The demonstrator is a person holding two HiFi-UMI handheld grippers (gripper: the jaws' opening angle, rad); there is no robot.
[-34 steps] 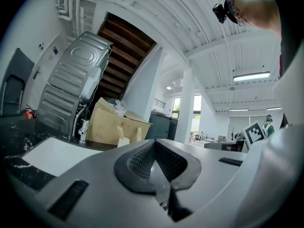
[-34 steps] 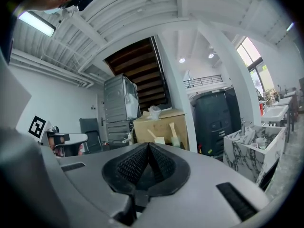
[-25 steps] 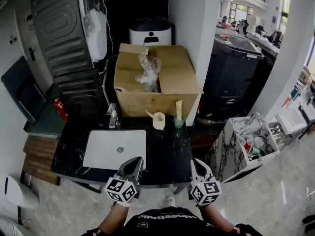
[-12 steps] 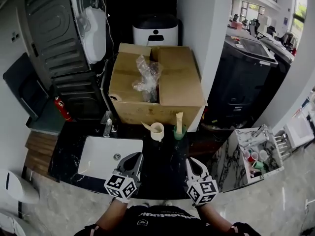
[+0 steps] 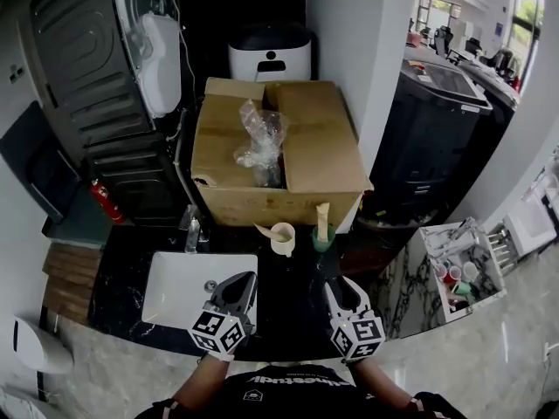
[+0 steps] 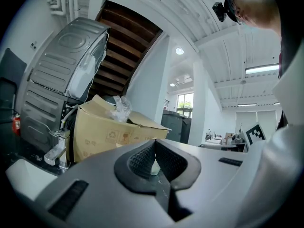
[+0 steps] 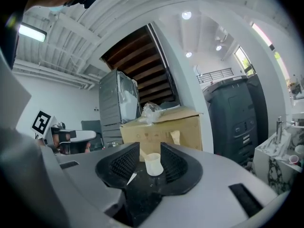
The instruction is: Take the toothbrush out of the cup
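Note:
A white cup [image 5: 283, 239] stands on the black counter [image 5: 288, 295] in front of a cardboard box, with a pale toothbrush [image 5: 262, 230] leaning out of it to the left. In the right gripper view the cup [image 7: 153, 164] and the toothbrush [image 7: 142, 154] show some way ahead, framed by my right gripper [image 7: 145, 163], whose jaws are opening with nothing between them. My right gripper [image 5: 337, 288] hovers over the counter's front edge. My left gripper [image 5: 244, 281] is beside it, near the sink. Its jaws [image 6: 154, 156] are shut and empty, and a sliver of the cup shows behind them.
A white sink [image 5: 175, 291] with a faucet [image 5: 191, 230] lies left of the cup. A green cup [image 5: 322, 242] holding a cream tube stands right of the white cup. The open cardboard box [image 5: 278, 151] with crumpled plastic sits behind. A marble stand with small items [image 5: 445, 273] is at the right.
The person has stepped closer, so the counter and cup sit nearer below. Both grippers have moved forward over the counter's front edge. The right jaws have spread apart.

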